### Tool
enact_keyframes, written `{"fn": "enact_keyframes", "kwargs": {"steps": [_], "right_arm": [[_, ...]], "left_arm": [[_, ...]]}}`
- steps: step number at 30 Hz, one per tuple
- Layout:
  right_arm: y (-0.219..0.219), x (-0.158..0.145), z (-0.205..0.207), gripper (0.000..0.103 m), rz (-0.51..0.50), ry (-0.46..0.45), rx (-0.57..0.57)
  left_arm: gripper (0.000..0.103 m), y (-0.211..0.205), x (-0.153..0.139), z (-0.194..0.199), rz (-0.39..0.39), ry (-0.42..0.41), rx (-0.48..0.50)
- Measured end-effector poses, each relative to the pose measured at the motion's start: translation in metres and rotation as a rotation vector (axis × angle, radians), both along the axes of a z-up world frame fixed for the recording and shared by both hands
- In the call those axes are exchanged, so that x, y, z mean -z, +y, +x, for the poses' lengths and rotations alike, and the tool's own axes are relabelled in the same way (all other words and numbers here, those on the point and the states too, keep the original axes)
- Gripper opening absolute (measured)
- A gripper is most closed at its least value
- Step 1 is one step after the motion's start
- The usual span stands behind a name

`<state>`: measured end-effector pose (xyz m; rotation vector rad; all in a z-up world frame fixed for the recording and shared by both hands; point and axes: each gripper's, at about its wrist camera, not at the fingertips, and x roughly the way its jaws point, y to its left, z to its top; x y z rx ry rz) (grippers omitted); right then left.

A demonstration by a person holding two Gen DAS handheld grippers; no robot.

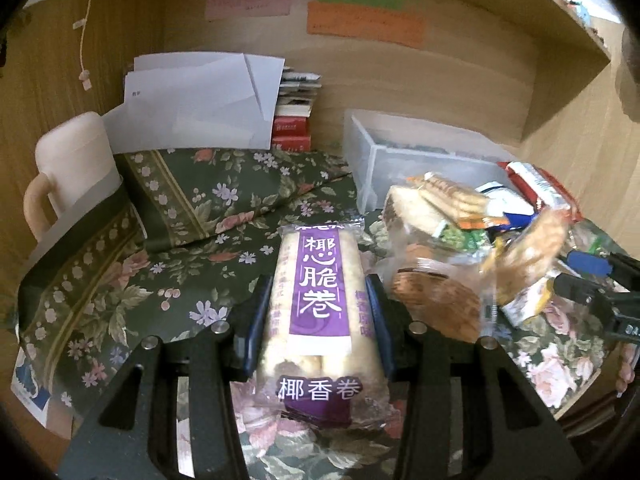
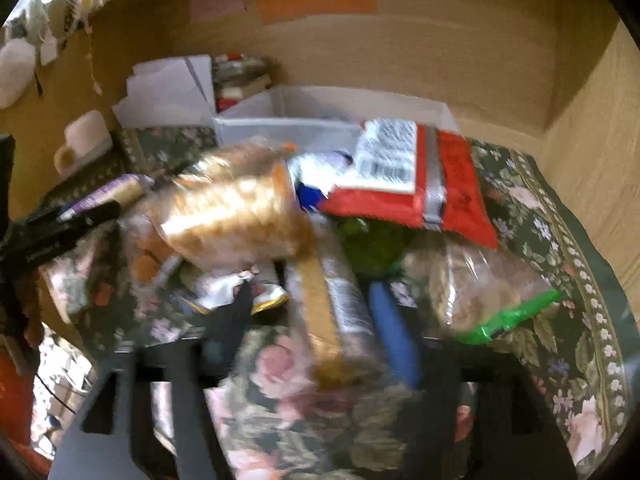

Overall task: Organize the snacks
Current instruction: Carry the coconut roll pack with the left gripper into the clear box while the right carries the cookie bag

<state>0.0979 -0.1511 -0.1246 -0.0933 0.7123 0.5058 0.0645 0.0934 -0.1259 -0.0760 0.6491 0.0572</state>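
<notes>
My left gripper [image 1: 318, 300] is shut on a purple-and-white pack of coconut rolls [image 1: 320, 292], held lengthwise between its blue pads above the floral cloth. A heap of snack packs [image 1: 480, 232] lies to its right in front of a clear plastic box [image 1: 400, 160]. My right gripper [image 2: 316, 312] is shut on a clear pack of brown biscuits [image 2: 332, 312]; the view is blurred. A golden biscuit pack [image 2: 232, 216], a red pack [image 2: 424, 184] and a green-tied bag [image 2: 480, 292] lie around it. The right gripper also shows in the left wrist view [image 1: 592, 280].
A cream mug [image 1: 72, 168] stands at the left. White papers [image 1: 200, 100] and stacked books [image 1: 296, 112] lean against the wooden back wall. The clear box also shows in the right wrist view [image 2: 288, 128]. Wooden walls close both sides.
</notes>
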Motion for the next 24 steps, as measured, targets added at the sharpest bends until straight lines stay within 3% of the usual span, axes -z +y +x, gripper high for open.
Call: {"fn": "enact_keyframes", "kwargs": {"steps": [2, 6, 19, 22, 24], "right_arm": [[0.005, -0.007, -0.004, 0.088, 0.02, -0.04, 0.0], [0.02, -0.014, -0.006, 0.092, 0.04, -0.061, -0.036], [0.073, 0.0, 0.025, 0.093, 0.016, -0.003, -0.09], [0.073, 0.0, 0.028, 0.091, 0.027, 0.003, -0.077], [0.069, -0.001, 0.027, 0.078, 0.037, 0.005, -0.081]], "left_arm": [[0.045, 0.0, -0.003, -0.003, -0.002, -0.009, 0.0], [0.045, 0.003, -0.008, -0.008, -0.006, -0.02, 0.003], [0.045, 0.009, -0.009, -0.01, -0.022, -0.028, 0.005], [0.045, 0.008, -0.009, -0.007, -0.023, -0.03, 0.009], [0.045, 0.008, -0.01, -0.006, -0.024, -0.032, 0.014]]}}
